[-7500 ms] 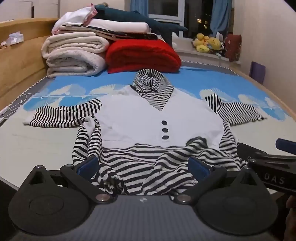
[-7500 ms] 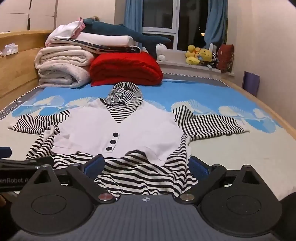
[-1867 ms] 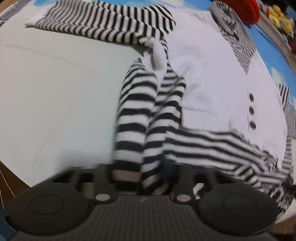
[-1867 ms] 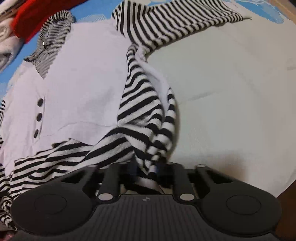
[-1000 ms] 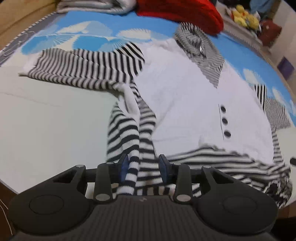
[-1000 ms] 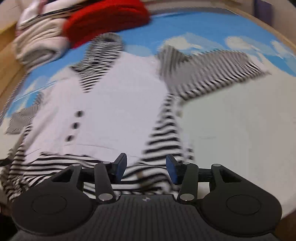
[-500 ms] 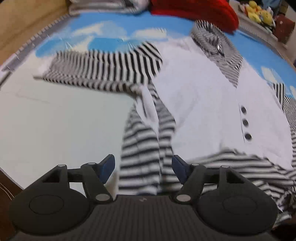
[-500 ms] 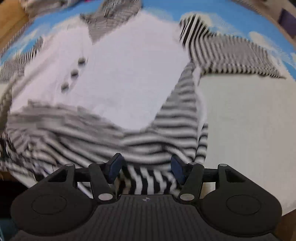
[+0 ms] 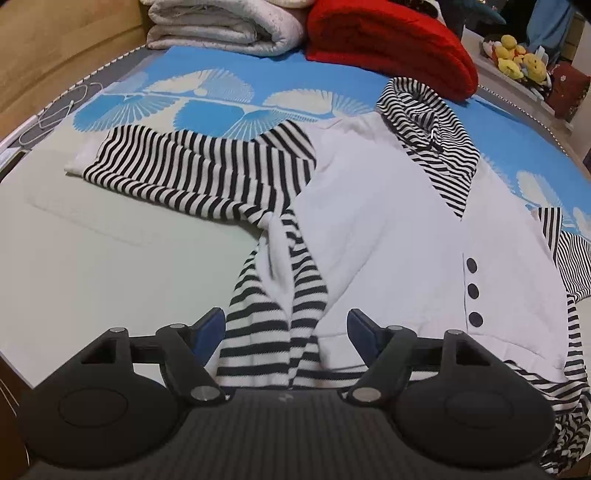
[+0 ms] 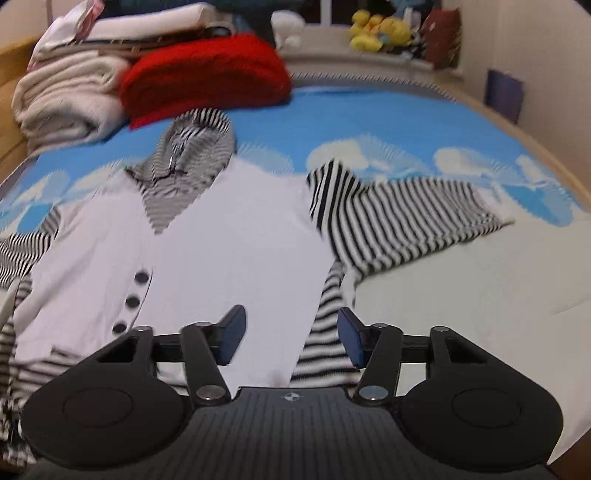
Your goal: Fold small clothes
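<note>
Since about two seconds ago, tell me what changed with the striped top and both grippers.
Both grippers let go. The left hand-held gripper, then clamped on the striped hem corner, now stands open over it; its jaws have just been opening. The right hand-held gripper released its corner too, though its jaws have just been closing a little. The striped top lies flat, sleeves spread; the red blanket is unmoved.

Striped sweater [image 9: 388,236], blankets [image 9: 225,26] on bed [image 9: 110,273]

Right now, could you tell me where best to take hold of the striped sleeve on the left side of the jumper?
Probably the white cuff of the left sleeve, coming from its outer end: the sleeve lies flat and stretched outward, so that free edge should lift and fold inward.
</note>
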A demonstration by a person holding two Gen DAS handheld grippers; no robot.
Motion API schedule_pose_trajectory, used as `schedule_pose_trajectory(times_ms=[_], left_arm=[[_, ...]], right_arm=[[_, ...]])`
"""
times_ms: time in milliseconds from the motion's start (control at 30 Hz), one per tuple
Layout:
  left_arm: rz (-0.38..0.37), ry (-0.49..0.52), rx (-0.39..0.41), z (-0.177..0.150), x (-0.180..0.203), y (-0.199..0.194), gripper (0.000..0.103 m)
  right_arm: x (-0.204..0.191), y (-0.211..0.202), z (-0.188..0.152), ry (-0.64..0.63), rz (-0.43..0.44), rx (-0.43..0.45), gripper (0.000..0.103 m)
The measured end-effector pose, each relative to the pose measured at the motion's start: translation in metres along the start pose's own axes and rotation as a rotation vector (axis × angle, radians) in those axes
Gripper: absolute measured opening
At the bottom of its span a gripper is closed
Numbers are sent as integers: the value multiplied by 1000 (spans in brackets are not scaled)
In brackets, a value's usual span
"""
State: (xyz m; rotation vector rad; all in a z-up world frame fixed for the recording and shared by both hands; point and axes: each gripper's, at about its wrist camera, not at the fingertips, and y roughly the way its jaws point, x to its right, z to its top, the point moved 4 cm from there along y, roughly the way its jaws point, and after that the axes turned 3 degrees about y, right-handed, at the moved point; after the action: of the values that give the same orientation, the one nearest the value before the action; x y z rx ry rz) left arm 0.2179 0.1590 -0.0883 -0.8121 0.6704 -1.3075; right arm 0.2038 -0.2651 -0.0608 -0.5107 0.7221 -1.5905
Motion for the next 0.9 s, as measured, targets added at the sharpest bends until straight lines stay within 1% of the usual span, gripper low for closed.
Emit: schedule_pose_trajectory(times_ms=[33,100,200,267,333,400,467,533,567,633,667,700,733,767,800,833,867,900], left_arm=[[-2,4,6,1,2,0,78],[2,19,24,4,6,-1,78],[20,37,67,9,11,-3,77],[23,38,91,13,12,-4,77],[20,22,99,19,11,-4,75],[25,44,106,30,14,0,74],[58,101,133,49,19,8,74],[95,112,170,71,15,19,74],[107,102,185,79,10,25,74],[150,51,227,93,-8,40,74],[156,15,241,95,-20,48,74],[146,-21,244,92,-32,58,74],[137,-50,224,89,-45,70,74],[134,-76,171,89,-55,81,74],[130,-129,107,92,-68,94,74],[126,-170,103,93,-77,98,74],[124,-188,109,95,-83,102,74],[121,-169,103,97,-85,107,74]], right_arm=[[-2,0,2,8,1,11,43],[-6,-1,6,19,7,31,38],[-12,-3,14,35,27,57,36],[-16,-4,17,29,19,82,35],[-19,-6,21,31,13,103,34],[-21,-6,23,42,21,110,32],[-22,-6,24,49,31,106,32],[-24,-7,25,34,34,111,32],[-24,-8,26,23,30,119,32],[-22,-10,28,10,23,133,32],[-21,-11,29,3,17,138,32],[-19,-11,30,-5,8,138,32],[-18,-12,31,-10,1,136,32],[-17,-12,31,-13,-2,130,32],[-17,-11,32,-17,-3,120,32],[-17,-9,32,-23,-3,100,35],[-18,-6,32,-37,-4,65,36],[-19,-2,31,-52,-8,38,37]])
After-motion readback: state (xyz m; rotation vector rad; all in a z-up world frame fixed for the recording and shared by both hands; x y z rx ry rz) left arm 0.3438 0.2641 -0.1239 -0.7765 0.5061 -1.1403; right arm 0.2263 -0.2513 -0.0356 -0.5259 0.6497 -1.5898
